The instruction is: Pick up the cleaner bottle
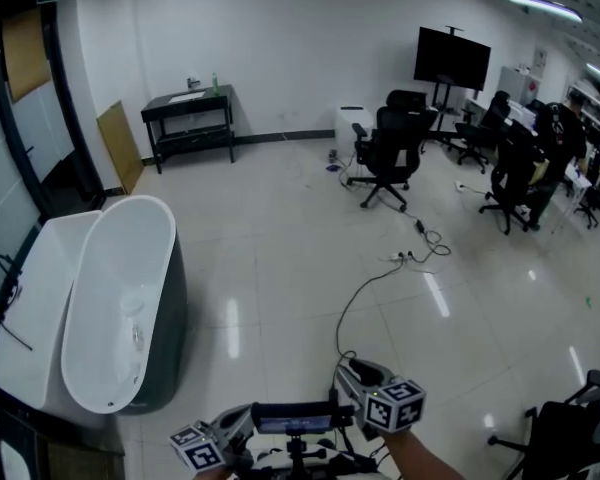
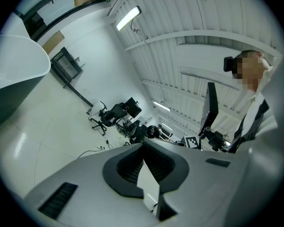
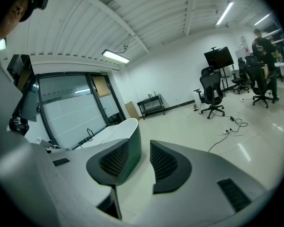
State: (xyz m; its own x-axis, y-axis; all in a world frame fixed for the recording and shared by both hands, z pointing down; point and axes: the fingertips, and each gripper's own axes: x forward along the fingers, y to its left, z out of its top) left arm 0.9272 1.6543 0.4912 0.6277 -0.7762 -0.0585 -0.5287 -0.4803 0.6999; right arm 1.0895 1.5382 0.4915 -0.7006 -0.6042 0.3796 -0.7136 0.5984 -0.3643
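A small green bottle [image 1: 215, 82] stands on the black table [image 1: 188, 114] against the far wall, too small to read; it is far from both grippers. My left gripper [image 1: 242, 426] and right gripper [image 1: 357, 372] sit at the bottom edge of the head view, close to my body. In the left gripper view the left gripper [image 2: 143, 146] has its jaw tips meeting, with nothing between them. In the right gripper view the right gripper [image 3: 140, 156] stands a little open, and only floor and bathtub [image 3: 119, 126] show through the gap. The black table [image 3: 151, 105] lies far beyond it.
A white bathtub [image 1: 168, 236] with a dark outer shell stands at the left, beside a glass partition. Black office chairs [image 1: 390, 150], a screen on a stand [image 1: 451, 58] and people at desks [image 1: 558, 133] fill the right. A cable [image 1: 378, 280] trails across the shiny floor.
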